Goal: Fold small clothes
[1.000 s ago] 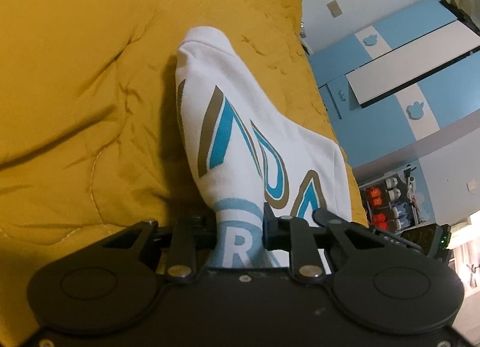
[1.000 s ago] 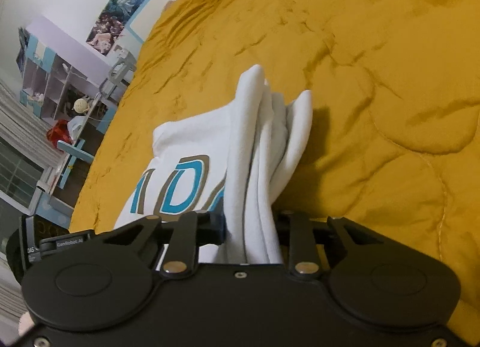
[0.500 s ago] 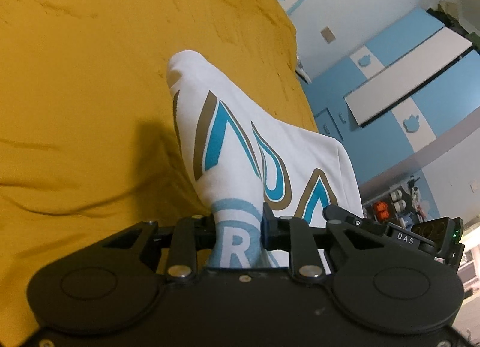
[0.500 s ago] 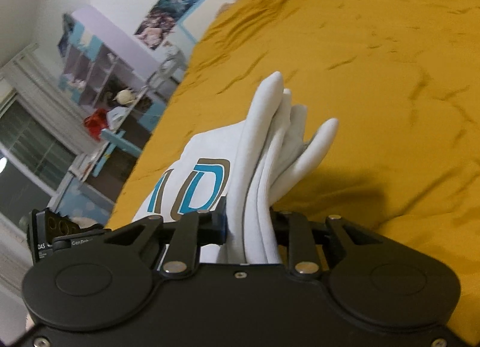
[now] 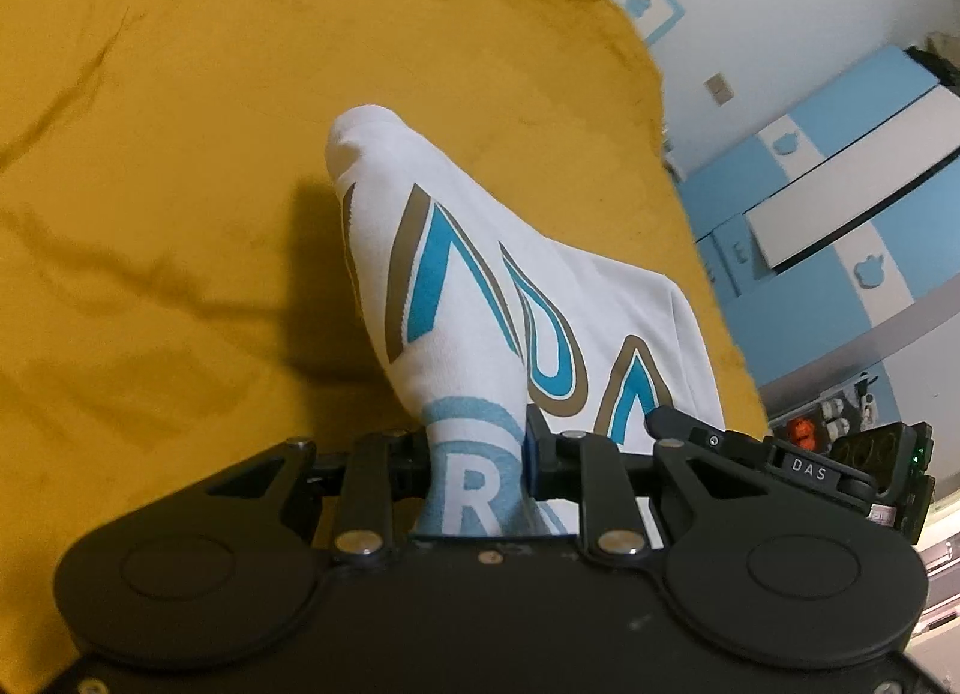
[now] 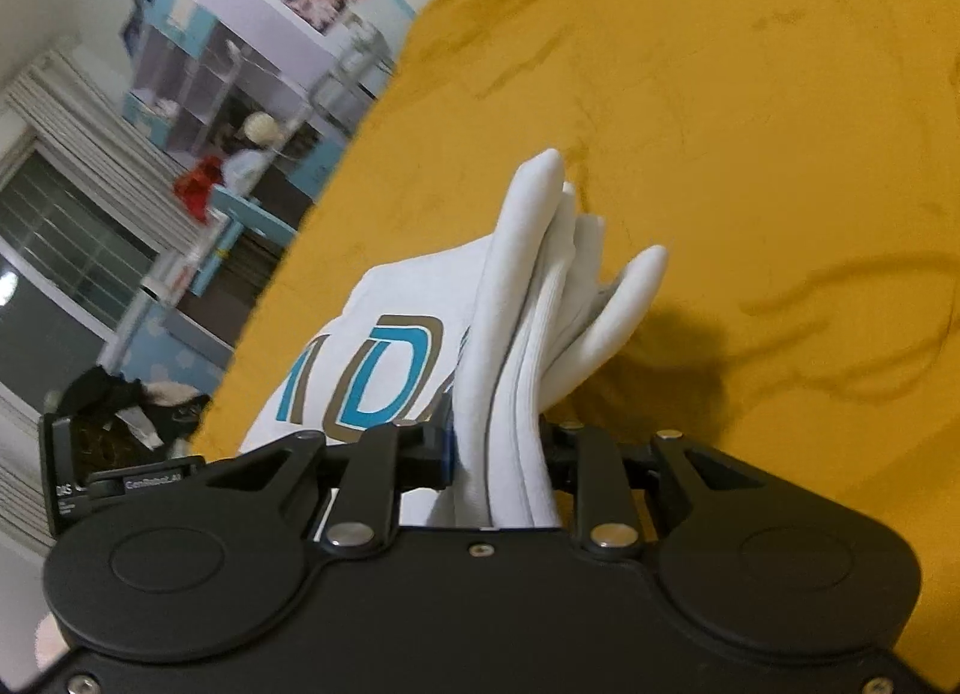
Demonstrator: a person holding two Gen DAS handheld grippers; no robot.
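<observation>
A small white shirt (image 5: 480, 286) with blue and tan lettering is stretched in the air between both grippers, above a mustard-yellow bedspread (image 5: 168, 153). My left gripper (image 5: 477, 460) is shut on its printed edge, with a pale blue "R" between the pads. In the right wrist view my right gripper (image 6: 498, 454) is shut on a bunch of white folds of the same shirt (image 6: 540, 298), which stick up past the fingers. The printed front (image 6: 372, 376) hangs to the left of those folds. The shirt's lower part is hidden behind the gripper bodies.
The yellow bedspread (image 6: 750, 123) fills most of both views. A blue and white wardrobe (image 5: 840, 202) stands past the bed's edge in the left view. Shelves and a blue chair (image 6: 240, 214) stand by a window in the right view.
Both grippers have carried the shirt across the bed and slightly up, keeping their grip. More of the room beyond the bed's edge shows in each view now.
</observation>
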